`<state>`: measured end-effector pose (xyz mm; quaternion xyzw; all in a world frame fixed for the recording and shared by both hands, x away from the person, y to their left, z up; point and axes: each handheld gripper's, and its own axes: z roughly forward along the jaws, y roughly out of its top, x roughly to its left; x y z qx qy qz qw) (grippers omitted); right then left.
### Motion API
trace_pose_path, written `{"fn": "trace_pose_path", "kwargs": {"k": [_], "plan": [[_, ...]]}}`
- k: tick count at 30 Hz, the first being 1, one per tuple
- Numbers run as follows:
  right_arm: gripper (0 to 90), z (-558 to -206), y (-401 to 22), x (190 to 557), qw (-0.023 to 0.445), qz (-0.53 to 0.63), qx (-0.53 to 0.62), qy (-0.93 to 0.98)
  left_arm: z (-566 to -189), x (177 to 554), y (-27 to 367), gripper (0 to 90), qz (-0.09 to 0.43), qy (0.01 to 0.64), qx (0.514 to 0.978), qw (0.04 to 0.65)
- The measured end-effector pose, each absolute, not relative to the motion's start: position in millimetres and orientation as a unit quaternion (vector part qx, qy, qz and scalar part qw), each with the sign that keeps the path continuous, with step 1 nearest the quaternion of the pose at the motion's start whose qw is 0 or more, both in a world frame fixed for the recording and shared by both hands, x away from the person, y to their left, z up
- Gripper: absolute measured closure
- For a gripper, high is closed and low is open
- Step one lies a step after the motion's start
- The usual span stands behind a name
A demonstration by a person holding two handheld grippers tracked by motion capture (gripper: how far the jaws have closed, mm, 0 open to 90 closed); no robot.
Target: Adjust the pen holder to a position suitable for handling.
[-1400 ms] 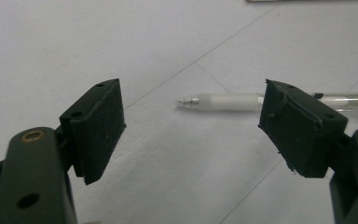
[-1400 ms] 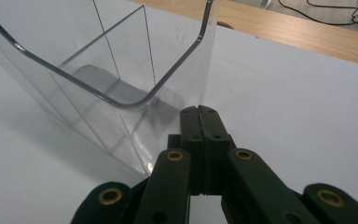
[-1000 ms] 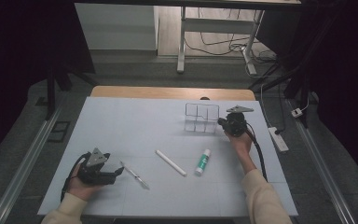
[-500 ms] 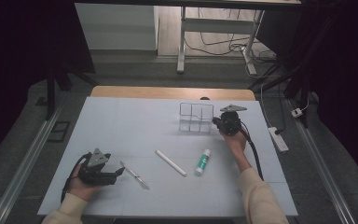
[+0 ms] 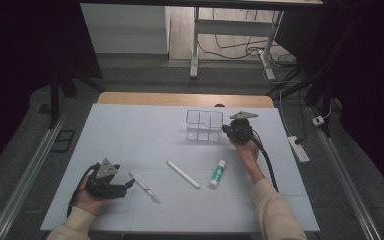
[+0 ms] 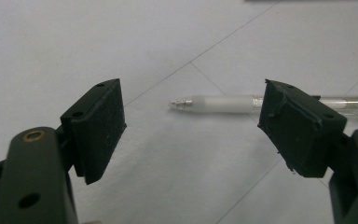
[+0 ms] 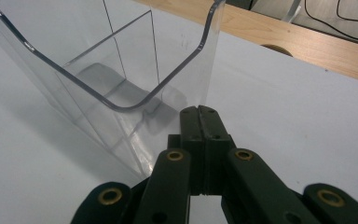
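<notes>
Clear organizer [image 5: 204,125], upper centre of table [image 5: 130,130]: right claw [image 7: 199,112] shut, empty, tips against its right wall. Left claw [image 6: 191,116] wide, pen [image 6: 223,103] lying crosswise just ahead

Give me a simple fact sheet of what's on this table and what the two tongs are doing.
Surface: white table top
Clear organizer: upright, divided into compartments, looks empty
Right tongs: shut, tips against the organizer's side wall
Left tongs: open, nothing between them
Pen: clear, lying flat just ahead of the left tongs
White stick: lying flat mid-table
Glue stick: white tube with green, lying flat near the right forearm
</notes>
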<state>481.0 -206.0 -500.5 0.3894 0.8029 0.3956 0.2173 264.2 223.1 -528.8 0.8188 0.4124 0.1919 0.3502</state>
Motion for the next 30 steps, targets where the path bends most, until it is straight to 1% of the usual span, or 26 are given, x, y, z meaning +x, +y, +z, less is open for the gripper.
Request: {"fn": "trace_pose_path", "kwargs": {"k": [14,30], "plan": [[88.8,-506.3,-186.1,486.4,0.217,0.390,0.378,0.811,-530.9,263.2,222.3,22.4,0.190,0.408,0.823,0.345],[88.8,-508.2,-170.9,489.2,0.204,0.400,0.365,0.816,-532.4,263.7,223.5,22.4,0.188,0.412,0.823,0.343]]}}
